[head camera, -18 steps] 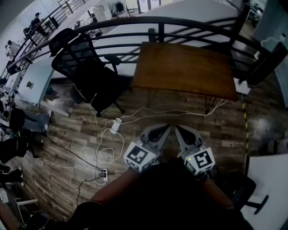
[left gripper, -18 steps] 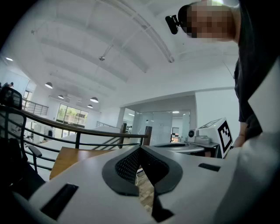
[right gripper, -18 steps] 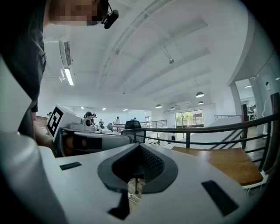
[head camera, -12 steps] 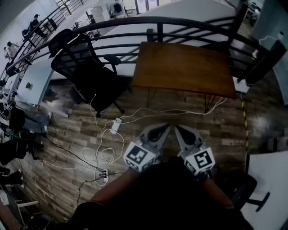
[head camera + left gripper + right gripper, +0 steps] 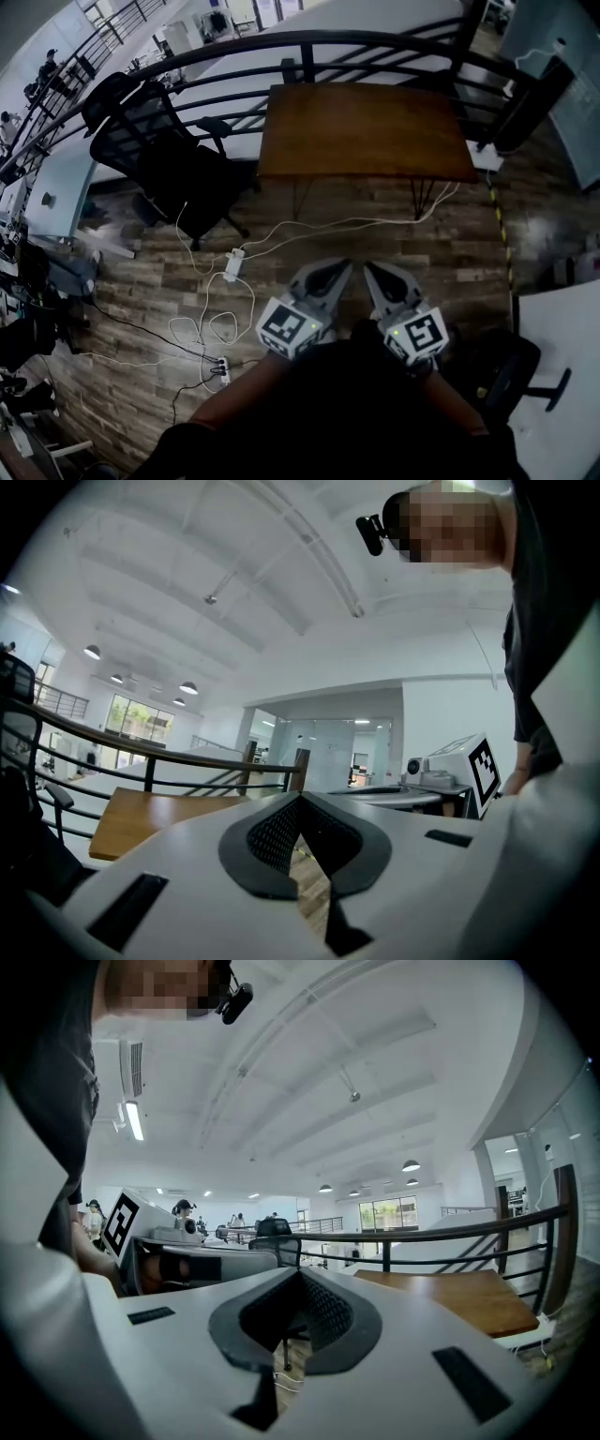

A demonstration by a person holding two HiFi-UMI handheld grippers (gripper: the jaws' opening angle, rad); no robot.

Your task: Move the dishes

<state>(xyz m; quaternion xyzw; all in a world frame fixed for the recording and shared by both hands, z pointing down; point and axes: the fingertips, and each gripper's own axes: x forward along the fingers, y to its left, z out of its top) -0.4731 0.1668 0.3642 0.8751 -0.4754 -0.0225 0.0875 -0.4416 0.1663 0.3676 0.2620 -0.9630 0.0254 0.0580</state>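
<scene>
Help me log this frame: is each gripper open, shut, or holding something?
White left gripper: shut, nothing between its jaws.
White right gripper: shut, likewise empty.

open-plan office, upper gallery level. black swivel chair (image 5: 155,155) beside brown desk (image 5: 366,131); black railing (image 5: 309,42) curves behind them, lower floor beyond with more railings and people (image 5: 47,64). wood-plank floor (image 5: 122,300) strewn with white cables (image 5: 216,300) and power strip (image 5: 223,369). gripper views show high white ceiling, round lamps (image 5: 410,1165), strip light (image 5: 134,1120), glass partitions (image 5: 323,752), large windows (image 5: 141,726).
</scene>
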